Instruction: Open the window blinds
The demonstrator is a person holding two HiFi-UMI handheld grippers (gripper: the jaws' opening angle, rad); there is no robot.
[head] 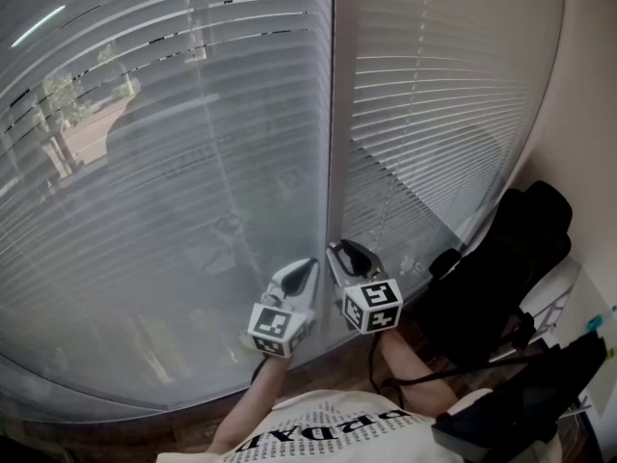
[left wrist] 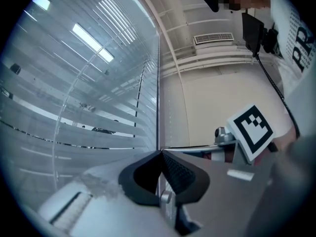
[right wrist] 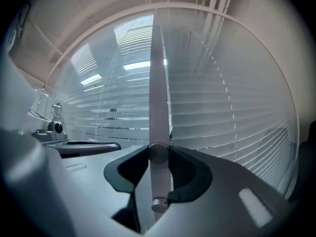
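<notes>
clamping wand (right wrist: 158, 83) (between two blinds (right wrist: 237, 112))

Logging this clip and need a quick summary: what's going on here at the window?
A person stands at the blinds with a gripper in each hand. The right claw is closed on a pale upright rod, apparently the blinds' tilt wand. The left claw is shut on nothing and held just beside the right one. The slats look mostly closed, with only thin gaps, so the blinds are not yet open.
</notes>
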